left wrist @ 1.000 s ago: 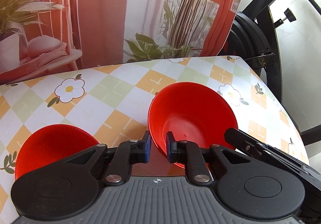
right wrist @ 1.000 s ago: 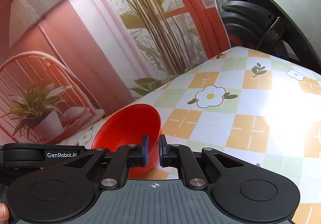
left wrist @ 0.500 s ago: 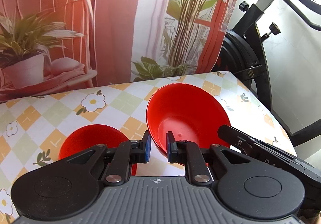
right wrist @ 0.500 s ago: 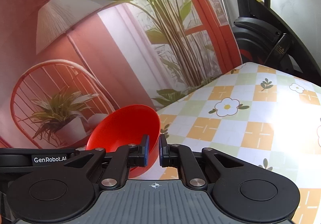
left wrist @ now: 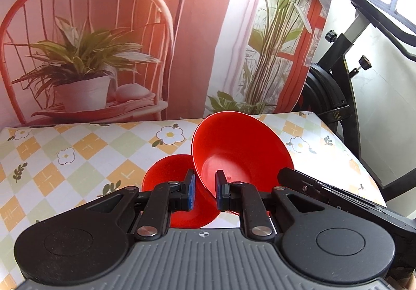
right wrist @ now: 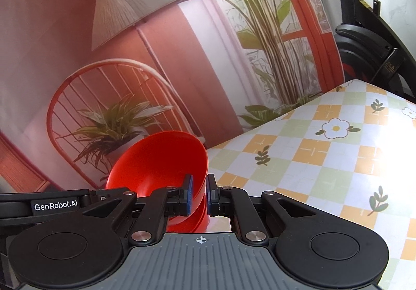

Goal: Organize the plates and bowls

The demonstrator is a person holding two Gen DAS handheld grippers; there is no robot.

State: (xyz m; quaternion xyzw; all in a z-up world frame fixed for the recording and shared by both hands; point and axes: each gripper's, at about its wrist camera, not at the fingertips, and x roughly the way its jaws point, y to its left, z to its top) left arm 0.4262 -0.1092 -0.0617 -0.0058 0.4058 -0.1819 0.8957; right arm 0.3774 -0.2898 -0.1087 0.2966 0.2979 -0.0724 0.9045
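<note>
Left wrist: both grippers, left gripper (left wrist: pixel 204 192) and right gripper (right wrist: pixel 199 195), clamp glossy red bowl (left wrist: pixel 241 149) rim.

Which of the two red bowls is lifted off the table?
The larger, tilted bowl, pinched at its rim by both tools. The other bowl lies flat on the tablecloth beneath.

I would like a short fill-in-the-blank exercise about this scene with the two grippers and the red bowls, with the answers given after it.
1. Both grippers pinch the rim of the same raised bowl, whose colour is ____.
2. A second bowl rests on the ____ below the raised one.
3. The tablecloth is printed with checks, leaves and white ____.
4. The raised bowl is not level but ____.

Missing words: red; table; flowers; tilted
</note>
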